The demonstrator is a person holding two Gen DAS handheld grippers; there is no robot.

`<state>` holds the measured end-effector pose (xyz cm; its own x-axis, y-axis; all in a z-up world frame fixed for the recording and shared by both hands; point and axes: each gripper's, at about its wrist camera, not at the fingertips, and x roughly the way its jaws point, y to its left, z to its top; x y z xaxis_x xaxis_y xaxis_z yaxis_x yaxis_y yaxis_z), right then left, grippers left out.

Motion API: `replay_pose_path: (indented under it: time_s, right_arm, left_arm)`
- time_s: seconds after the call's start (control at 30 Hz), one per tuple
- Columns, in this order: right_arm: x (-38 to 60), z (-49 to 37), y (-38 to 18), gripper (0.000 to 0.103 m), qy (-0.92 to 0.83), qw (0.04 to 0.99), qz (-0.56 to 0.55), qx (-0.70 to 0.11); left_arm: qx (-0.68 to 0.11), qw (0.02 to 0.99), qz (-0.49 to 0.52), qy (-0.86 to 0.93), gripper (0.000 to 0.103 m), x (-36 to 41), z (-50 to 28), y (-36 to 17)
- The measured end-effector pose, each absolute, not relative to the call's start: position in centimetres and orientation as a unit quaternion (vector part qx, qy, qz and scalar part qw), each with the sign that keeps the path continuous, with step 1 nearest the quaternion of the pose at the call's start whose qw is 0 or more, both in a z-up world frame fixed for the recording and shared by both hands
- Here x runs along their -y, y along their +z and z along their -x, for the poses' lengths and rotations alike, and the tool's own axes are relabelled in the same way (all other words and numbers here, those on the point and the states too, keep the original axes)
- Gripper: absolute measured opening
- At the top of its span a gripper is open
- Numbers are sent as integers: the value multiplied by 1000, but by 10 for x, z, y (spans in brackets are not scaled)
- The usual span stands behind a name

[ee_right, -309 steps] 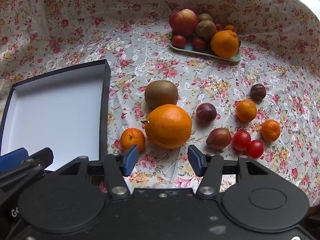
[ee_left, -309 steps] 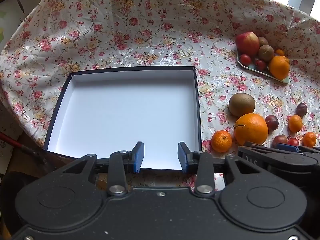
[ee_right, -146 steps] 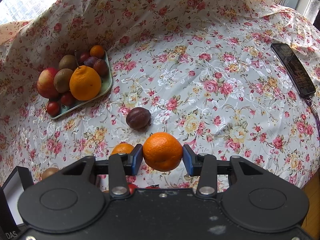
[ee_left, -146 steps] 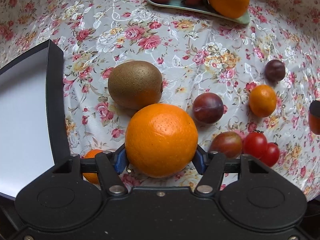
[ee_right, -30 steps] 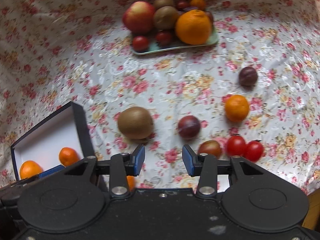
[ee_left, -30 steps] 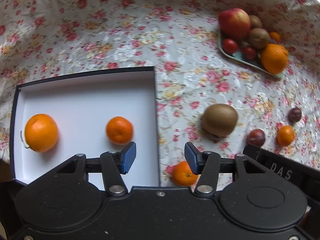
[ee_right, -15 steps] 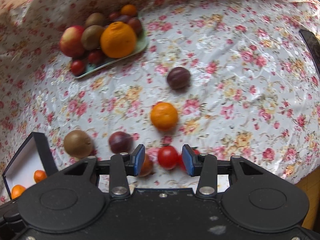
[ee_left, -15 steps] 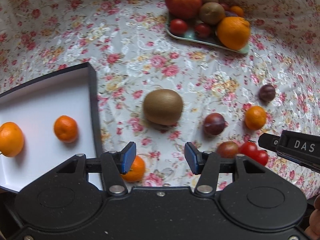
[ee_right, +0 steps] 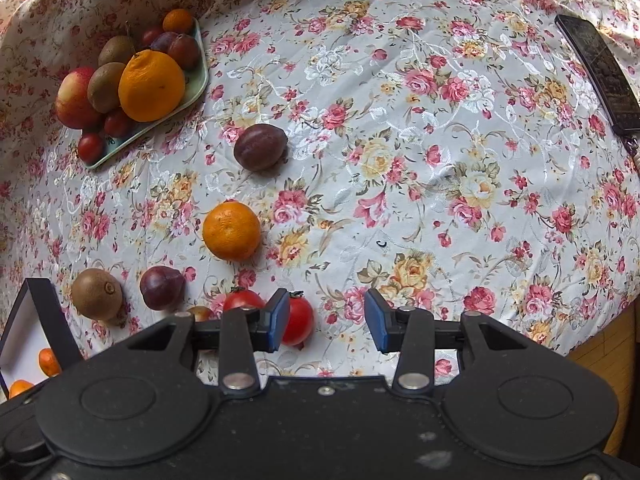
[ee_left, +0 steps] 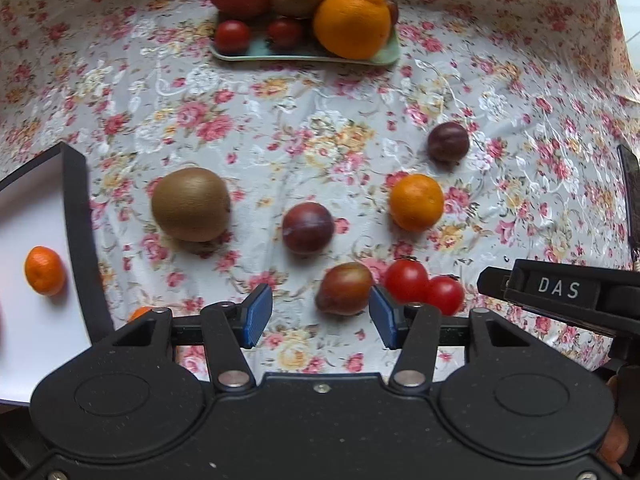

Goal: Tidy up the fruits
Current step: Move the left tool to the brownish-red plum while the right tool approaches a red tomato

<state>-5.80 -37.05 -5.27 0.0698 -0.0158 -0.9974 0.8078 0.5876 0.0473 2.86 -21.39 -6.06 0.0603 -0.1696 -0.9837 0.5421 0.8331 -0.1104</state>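
Left tongs [ee_left: 318,316] hover low over the counter [ee_left: 304,120], blue pads apart and empty, a reddish plum [ee_left: 344,289] just ahead between them. Right tongs [ee_right: 327,316] likewise spread and empty, with a tomato [ee_right: 298,320] touching or just behind the left pad. One mandarin [ee_left: 44,270] lies in the box [ee_left: 80,220] at the counter's left edge.

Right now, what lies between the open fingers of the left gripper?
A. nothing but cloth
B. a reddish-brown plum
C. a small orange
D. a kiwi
B: in the left wrist view the reddish-brown plum sits between the spread blue pads of the left gripper, close to the right-side pad, not yet clamped.
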Motion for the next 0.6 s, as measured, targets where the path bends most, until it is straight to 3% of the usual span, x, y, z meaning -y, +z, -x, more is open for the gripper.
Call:
replay_pose_path:
  time_s: [0.6]
  right_arm:
    - [375,66,-50,45,-318,655,-326,-602]
  left_arm:
    - [-661,706,-142,-211,57,230,-28,-90]
